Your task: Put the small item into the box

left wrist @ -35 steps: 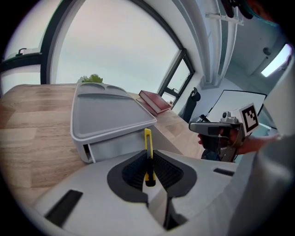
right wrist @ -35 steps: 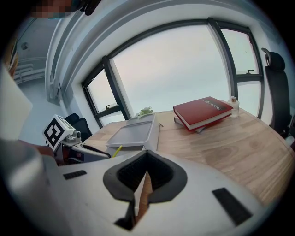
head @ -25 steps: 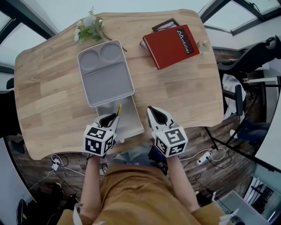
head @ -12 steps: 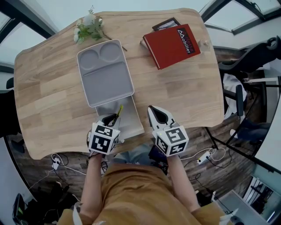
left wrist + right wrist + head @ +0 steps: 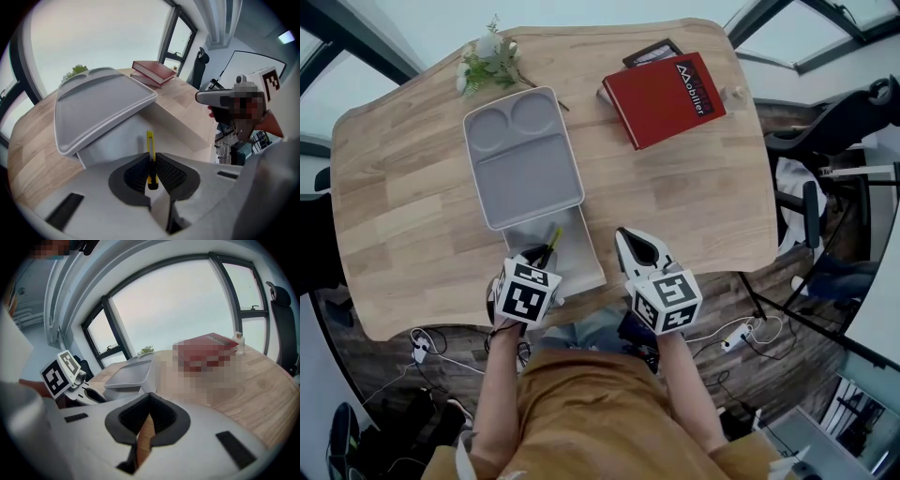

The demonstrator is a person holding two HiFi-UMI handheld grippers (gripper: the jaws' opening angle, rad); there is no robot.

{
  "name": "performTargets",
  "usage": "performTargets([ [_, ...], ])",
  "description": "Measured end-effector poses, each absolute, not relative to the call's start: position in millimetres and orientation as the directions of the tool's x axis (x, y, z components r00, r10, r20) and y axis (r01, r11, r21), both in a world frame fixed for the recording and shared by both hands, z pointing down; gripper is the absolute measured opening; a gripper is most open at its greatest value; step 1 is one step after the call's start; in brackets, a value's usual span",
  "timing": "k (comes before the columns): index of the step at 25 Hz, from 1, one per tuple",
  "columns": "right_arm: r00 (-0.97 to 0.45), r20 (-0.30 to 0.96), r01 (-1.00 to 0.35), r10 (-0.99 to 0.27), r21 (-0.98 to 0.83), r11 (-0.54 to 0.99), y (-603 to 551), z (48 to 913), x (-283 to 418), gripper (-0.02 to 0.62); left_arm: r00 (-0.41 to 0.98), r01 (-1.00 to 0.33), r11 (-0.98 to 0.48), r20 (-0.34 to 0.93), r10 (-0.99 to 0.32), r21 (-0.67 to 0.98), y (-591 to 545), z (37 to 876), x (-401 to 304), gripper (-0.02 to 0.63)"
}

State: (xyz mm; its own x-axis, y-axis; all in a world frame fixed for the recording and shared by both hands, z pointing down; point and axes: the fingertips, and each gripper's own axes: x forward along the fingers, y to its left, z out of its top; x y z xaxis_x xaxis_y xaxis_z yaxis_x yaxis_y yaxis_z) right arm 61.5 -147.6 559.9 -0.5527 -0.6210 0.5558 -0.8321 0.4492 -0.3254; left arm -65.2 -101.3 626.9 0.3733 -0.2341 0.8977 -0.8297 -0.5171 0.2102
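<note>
The left gripper point(image 5: 538, 254) is clamped on the small yellow cutter point(image 5: 150, 154), whose tip pokes over the open near end of the grey box point(image 5: 574, 251). The lid point(image 5: 523, 155) covers only the far part. The right gripper point(image 5: 639, 246) hangs beside it, jaws together on nothing. I'd lower the cutter well into the opening, clear of the lid's edge, before letting go.

A red book point(image 5: 664, 98) lies on the wooden table point(image 5: 694, 187), a flower sprig point(image 5: 492, 58) near its far edge
</note>
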Motion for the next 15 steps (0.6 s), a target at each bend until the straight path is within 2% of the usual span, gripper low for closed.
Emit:
performTargets([
  [9, -0.552, 0.557, -0.833, -0.621, -0.330, 0.444, -148.3, 559.3, 65.0, 0.005, 0.350, -0.831, -0.520, 0.912, -0.213, 0.198, -99.8, 629.8, -65.0, 0.043],
  [15, -0.549, 0.557, -0.835, -0.623, -0.325, 0.445, -146.2, 557.8, 66.4, 0.005, 0.387, -0.834, -0.504, 0.889, -0.244, 0.225, -104.7, 625.0, -66.4, 0.043],
])
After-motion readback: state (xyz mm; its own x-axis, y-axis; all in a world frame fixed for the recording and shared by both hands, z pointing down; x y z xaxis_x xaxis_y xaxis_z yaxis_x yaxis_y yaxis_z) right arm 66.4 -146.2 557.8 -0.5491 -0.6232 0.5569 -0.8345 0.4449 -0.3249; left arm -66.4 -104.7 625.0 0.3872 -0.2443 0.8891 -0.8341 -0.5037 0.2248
